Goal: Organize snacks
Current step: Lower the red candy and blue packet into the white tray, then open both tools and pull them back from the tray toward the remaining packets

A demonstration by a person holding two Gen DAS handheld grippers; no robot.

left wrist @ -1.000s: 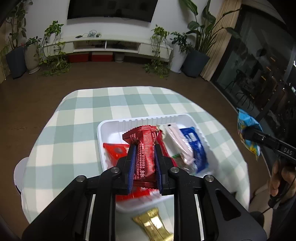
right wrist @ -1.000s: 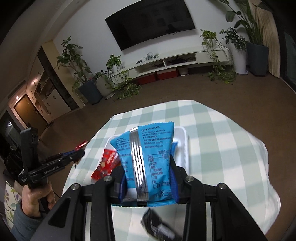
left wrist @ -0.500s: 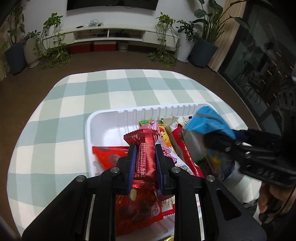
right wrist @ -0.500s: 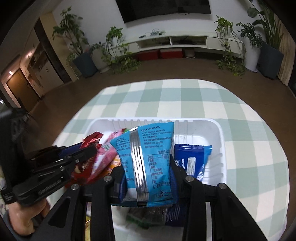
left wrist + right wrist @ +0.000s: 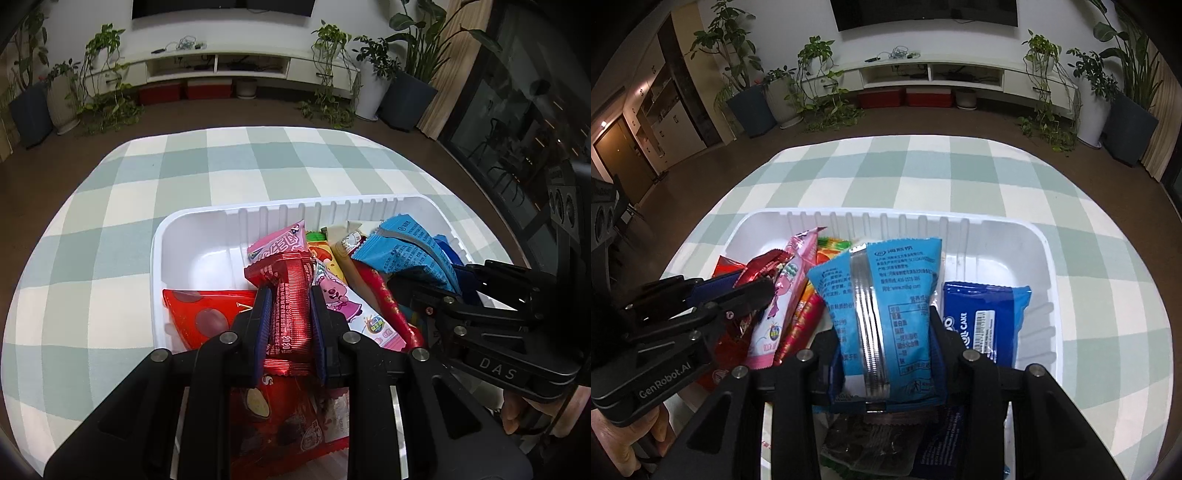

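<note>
Both packets I carry have come down over the white tray [image 5: 207,236] on the checked tablecloth [image 5: 110,206] since a second ago. My left gripper [image 5: 288,317] pinches the red wafer packet [image 5: 290,295] above the red snacks, and my right gripper [image 5: 886,347] clamps the light-blue packet [image 5: 886,295] beside the Oreo cake pack [image 5: 990,317]. I judge both are ready to release.

The right gripper [image 5: 886,328] is clamping an upright light-blue snack packet [image 5: 886,314] over the white tray [image 5: 1049,295]. Right of it a dark-blue Oreo cake pack [image 5: 988,317] is lying in the tray; left, the left gripper [image 5: 753,291] is pinching a red wrapper [image 5: 762,264] beside a pink packet [image 5: 786,299].
</note>
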